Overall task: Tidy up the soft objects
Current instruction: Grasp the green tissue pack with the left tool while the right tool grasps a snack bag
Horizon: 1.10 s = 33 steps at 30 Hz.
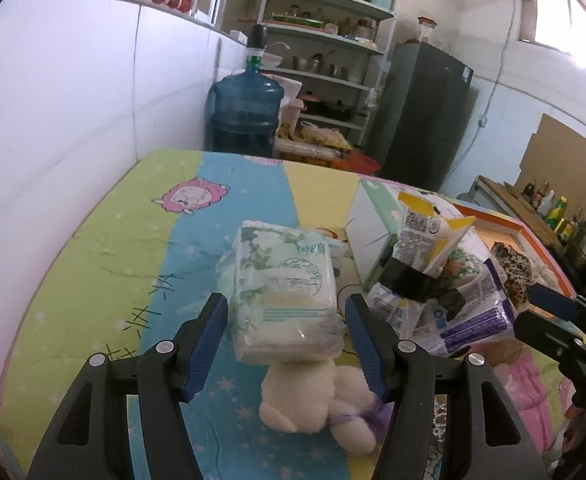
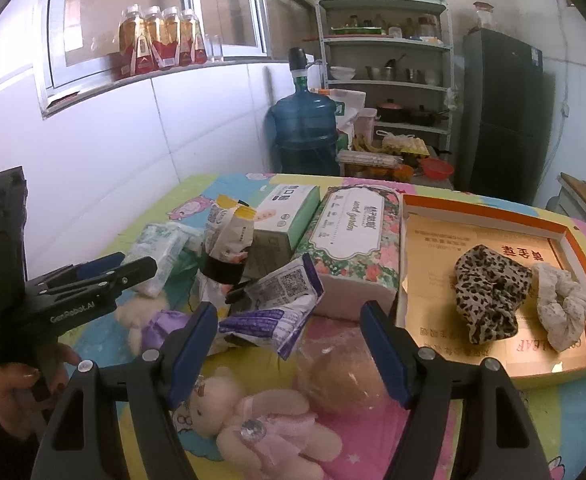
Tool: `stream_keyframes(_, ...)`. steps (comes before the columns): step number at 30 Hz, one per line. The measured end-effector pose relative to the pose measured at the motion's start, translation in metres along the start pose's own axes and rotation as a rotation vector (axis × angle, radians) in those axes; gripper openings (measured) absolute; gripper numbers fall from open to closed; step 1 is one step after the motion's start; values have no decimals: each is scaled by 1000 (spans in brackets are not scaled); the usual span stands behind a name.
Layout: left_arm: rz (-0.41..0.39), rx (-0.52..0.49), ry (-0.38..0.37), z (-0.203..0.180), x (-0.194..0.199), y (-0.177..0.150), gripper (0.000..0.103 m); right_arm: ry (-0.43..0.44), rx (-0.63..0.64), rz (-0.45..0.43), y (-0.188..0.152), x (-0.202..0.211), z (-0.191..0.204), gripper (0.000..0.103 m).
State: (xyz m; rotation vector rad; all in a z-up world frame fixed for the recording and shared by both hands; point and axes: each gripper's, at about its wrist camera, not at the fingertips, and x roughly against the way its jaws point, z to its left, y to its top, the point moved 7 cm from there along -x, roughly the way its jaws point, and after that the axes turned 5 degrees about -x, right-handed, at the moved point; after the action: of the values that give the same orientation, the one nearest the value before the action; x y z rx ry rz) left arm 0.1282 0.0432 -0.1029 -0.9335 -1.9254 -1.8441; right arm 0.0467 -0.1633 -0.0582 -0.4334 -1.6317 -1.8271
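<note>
My left gripper (image 1: pixel 287 310) is open, its blue pads either side of a green-and-white tissue pack (image 1: pixel 283 280) that rests partly on a white plush bear (image 1: pixel 313 392). My right gripper (image 2: pixel 289 318) is open and empty above a bagged bun (image 2: pixel 335 372) and a pink-dressed plush bear (image 2: pixel 253 420). A purple-and-white wipes pack (image 2: pixel 269 312) lies just ahead. An orange-rimmed box lid (image 2: pixel 421 204) at right holds a leopard scrunchie (image 2: pixel 489 296) and a white lace scrunchie (image 2: pixel 563 308).
A floral tissue box (image 2: pixel 353 240) and a green-white box (image 2: pixel 289 208) stand mid-table beside a yellow-topped pack (image 2: pixel 233 232). The table abuts a white tiled wall (image 1: pixel 73 112). A water jug (image 1: pixel 247 112), shelves and a dark fridge (image 1: pixel 429 112) stand behind.
</note>
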Motion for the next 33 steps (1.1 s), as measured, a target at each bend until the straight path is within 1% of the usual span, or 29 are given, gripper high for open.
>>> stream_keyframes(6,16,33,-29,4,-10,-3,63,10,3,1,1,-5,5,73)
stream_keyframes(10,9,61,-59,7,-12,-3,62,26,-9,-36,8,-2,7,73)
stream_keyframes(12,4,64,-61,8,-13,-3,53,42,-10,-47,12,-2,11,73)
stream_keyframes(16,-16,61,-62,9,-11,-2,51,82,7,-58,17,-5,26,73)
stream_keyframes(19,-40,45,-51,9,-5,-1,50,104,16,-44,19,-16,37,73)
stream_keyframes(23,-62,32,-48,9,2,0,50,129,-9,-15,20,-35,45,73)
stream_keyframes(28,-85,37,-45,14,12,-2,50,119,-6,-8,24,-54,48,73)
stream_keyframes(29,-88,37,-43,15,12,-1,50,117,-1,-4,24,-58,50,72)
stream_keyframes(31,-93,35,-38,17,13,0,50,118,9,6,26,-64,53,68)
stream_keyframes(33,-95,35,-38,17,14,-2,50,115,19,17,26,-70,57,60)
